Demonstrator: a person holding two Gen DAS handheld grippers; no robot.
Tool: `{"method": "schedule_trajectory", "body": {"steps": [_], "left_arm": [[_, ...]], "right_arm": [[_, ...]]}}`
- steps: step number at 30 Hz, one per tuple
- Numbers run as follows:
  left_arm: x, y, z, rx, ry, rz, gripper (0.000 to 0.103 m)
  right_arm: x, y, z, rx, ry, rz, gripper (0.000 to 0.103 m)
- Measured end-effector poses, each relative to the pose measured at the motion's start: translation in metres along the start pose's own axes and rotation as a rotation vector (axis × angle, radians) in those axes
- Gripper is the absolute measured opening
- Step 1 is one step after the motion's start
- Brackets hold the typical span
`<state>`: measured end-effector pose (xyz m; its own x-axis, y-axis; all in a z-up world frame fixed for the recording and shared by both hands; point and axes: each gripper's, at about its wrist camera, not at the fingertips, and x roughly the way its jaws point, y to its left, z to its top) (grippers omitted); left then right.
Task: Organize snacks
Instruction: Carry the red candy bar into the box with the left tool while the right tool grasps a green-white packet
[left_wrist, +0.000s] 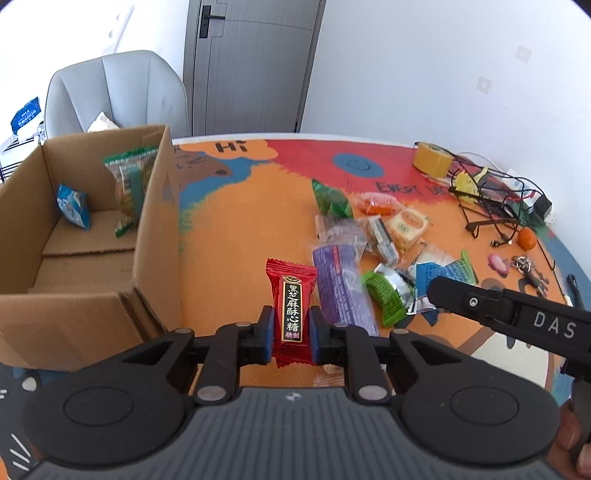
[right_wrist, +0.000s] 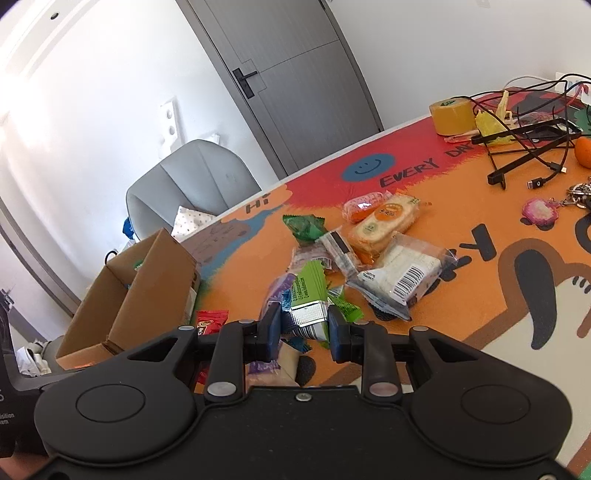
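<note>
My left gripper (left_wrist: 291, 332) is shut on a red candy packet (left_wrist: 291, 306) with black Chinese lettering, held above the table just right of an open cardboard box (left_wrist: 155, 236). The box holds a blue packet (left_wrist: 74, 206) and a green-edged packet (left_wrist: 129, 184). My right gripper (right_wrist: 303, 328) is shut on a green and silver snack packet (right_wrist: 306, 299) at the near edge of a pile of snacks (right_wrist: 384, 236). The same pile (left_wrist: 373, 236) lies right of my left gripper. The red packet (right_wrist: 211, 322) and the box (right_wrist: 140, 280) show at left in the right wrist view.
A colourful orange and red mat (left_wrist: 251, 221) covers the table. At the far right lie a yellow tape roll (left_wrist: 432, 158), tangled black cables (left_wrist: 491, 199), a small orange (left_wrist: 526, 238) and keys (left_wrist: 524, 266). A grey chair (left_wrist: 118, 92) and a door (left_wrist: 251, 62) stand behind.
</note>
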<state>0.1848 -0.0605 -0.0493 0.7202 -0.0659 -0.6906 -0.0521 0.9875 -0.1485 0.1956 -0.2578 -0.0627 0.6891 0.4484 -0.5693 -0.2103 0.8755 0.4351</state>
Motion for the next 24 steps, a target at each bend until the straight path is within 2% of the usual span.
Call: {"method": "schedule_trajectory", "body": {"steps": [5, 12, 24], "left_arm": [[-0.013, -0.001, 0.019, 0.014, -0.025, -0.009, 0.018], [-0.032, 0.017, 0.038, -0.031, -0.087, -0.006, 0.018], [-0.065, 0.064, 0.052, -0.118, -0.184, 0.06, 0.018]], "right_arm": [[0.0, 0.013, 0.015, -0.016, -0.032, 0.041, 0.027], [0.004, 0.034, 0.032, -0.067, -0.055, 0.075, 0.027], [0.015, 0.076, 0.04, -0.123, -0.058, 0.14, 0.027]]}}
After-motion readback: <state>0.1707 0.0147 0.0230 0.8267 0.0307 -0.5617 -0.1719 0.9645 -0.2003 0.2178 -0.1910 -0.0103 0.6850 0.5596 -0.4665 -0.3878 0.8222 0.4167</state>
